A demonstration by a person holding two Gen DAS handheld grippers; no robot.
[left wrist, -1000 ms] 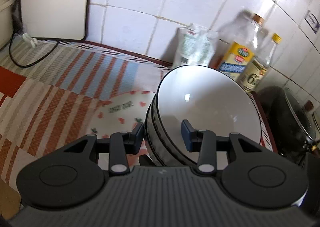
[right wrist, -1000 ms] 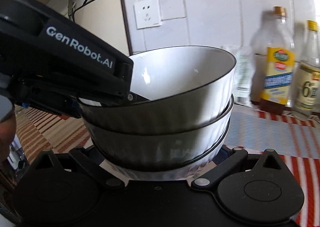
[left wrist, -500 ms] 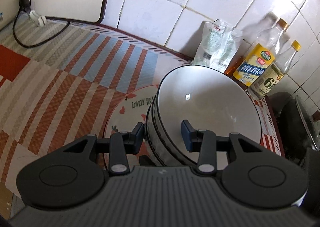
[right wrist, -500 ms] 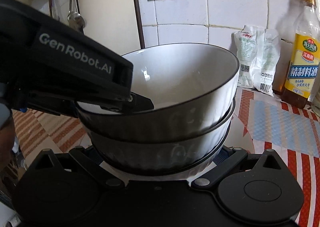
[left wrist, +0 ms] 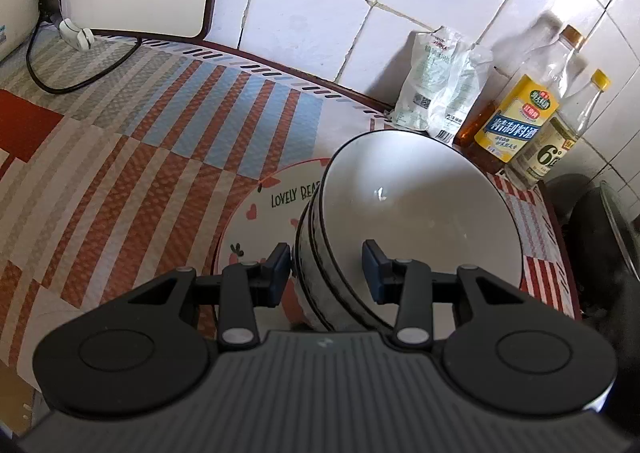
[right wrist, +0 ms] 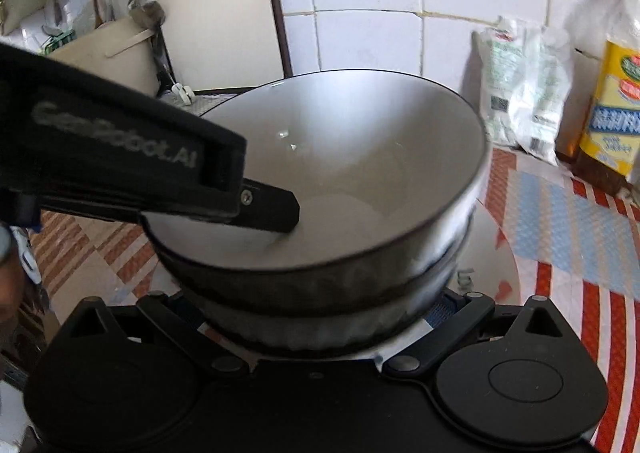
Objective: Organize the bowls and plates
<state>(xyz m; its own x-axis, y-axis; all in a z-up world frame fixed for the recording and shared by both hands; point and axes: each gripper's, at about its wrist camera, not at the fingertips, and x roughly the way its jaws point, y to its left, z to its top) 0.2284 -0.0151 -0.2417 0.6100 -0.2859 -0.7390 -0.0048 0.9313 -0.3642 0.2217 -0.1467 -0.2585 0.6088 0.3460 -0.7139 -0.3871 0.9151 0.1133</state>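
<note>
Lowered onto the plate [left wrist: 264, 213] at lower centre, stacked bowls [left wrist: 420, 221] nearly parked, left gripper [left wrist: 326, 273] clamping their rim, right gripper [right wrist: 320, 317] spread wide beneath, grip unclear.

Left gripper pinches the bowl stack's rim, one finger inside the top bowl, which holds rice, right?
No rice: the top bowl is empty, per the right wrist view. The left gripper does pinch the bowl stack at its rim, one finger inside.

The left gripper [left wrist: 326, 275] is built in matte black, with blue pads [left wrist: 280, 273], silver pivot screws and a ribbed grey housing. "GenRobot.AI" is printed in grey on its side. The right gripper [right wrist: 320, 327] is likewise black.
</note>
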